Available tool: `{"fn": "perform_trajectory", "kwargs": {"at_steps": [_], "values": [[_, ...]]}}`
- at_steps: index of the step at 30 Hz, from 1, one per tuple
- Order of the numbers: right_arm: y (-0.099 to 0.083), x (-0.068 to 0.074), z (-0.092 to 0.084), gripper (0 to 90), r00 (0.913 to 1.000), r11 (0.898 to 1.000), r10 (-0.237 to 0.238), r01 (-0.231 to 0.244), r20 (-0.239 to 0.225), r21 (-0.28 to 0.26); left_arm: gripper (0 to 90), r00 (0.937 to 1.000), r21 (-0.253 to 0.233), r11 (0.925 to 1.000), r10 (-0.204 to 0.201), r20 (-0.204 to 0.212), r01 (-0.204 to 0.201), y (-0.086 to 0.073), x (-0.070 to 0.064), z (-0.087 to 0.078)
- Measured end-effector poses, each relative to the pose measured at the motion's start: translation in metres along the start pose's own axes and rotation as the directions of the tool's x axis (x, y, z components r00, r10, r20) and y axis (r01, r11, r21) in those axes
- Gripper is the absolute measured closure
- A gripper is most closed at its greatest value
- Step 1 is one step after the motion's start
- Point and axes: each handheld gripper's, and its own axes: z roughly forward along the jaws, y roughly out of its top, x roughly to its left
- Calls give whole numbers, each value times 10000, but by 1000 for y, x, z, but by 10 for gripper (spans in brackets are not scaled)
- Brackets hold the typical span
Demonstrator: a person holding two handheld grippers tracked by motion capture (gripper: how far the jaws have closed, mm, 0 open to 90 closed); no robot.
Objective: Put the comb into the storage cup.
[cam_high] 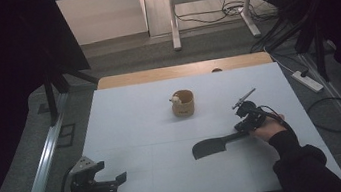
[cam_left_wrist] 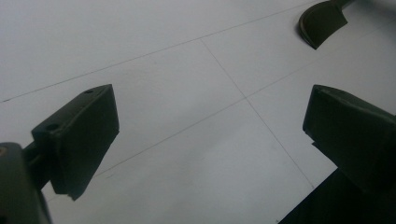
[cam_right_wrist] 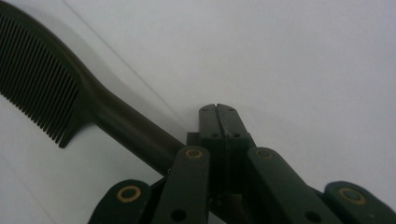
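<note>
The right gripper point(cam_right_wrist: 217, 112) fingers are pressing together, gripping the dark comb point(cam_right_wrist: 51, 88) handle beside them; the left gripper point(cam_left_wrist: 210, 135) fingers are gaping wide, holding nothing.

A dark, long-handled plastic comb point(cam_high: 212, 145) lies flat on the white bench, right of centre near the front edge. Its broad curved head carries a row of fine, close-set teeth point(cam_right_wrist: 37, 88) (all look whole), and its slim rounded handle point(cam_right_wrist: 135, 135) runs back to the right tool's shut jaws
</note>
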Motion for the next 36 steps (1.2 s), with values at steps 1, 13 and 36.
{"fn": "perform_trajectory", "kwargs": {"at_steps": [1,13,36], "values": [[-3,1,-1,899,10000,10000,7,-7,-32,-38,44,10000,-1,10000,1,1,-1,0,0,0],[-26,14,-10,899,9998,9999,-6,4,-178,-104,45,10000,42,10000,62,-11,-62,0,0,0],[-54,47,-20,899,9998,9998,-146,145,-114,-104,46,9999,73,9999,122,-57,-121,1,-2,1]]}}
